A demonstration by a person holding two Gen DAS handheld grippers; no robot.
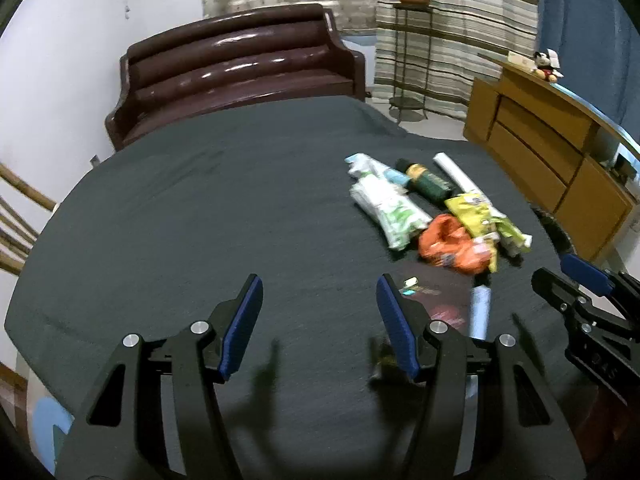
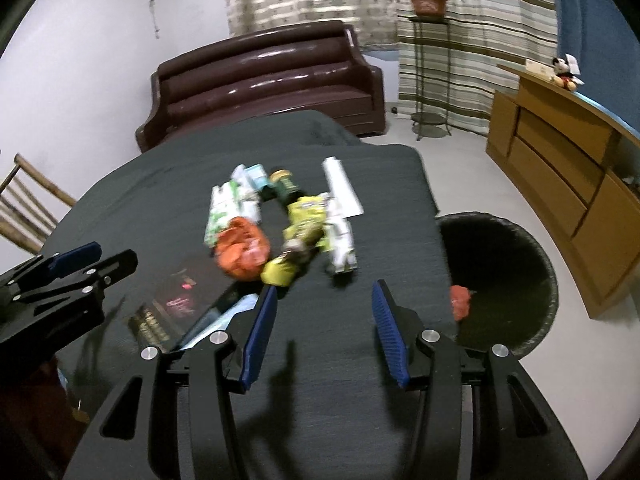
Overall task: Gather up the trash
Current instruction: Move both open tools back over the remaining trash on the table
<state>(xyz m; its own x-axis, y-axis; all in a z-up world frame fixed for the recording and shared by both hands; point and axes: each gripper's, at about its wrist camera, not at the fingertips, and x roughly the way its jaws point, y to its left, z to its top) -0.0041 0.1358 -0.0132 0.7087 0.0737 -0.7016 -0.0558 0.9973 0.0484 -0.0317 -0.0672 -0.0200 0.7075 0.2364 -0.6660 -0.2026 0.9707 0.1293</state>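
Two empty claws parted, left claw, right claw, above orange wrapper, bin beside table

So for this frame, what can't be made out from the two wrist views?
- Dark flat packet, right wrist view: print blurred, unreadable.
- Bin, right wrist view: the table edge hides its near side; one orange wrapper shows inside.
- Left wrist view: only the bin's rim peeks past the table edge.

A home living room: brown sofa, striped curtains, wooden sideboard
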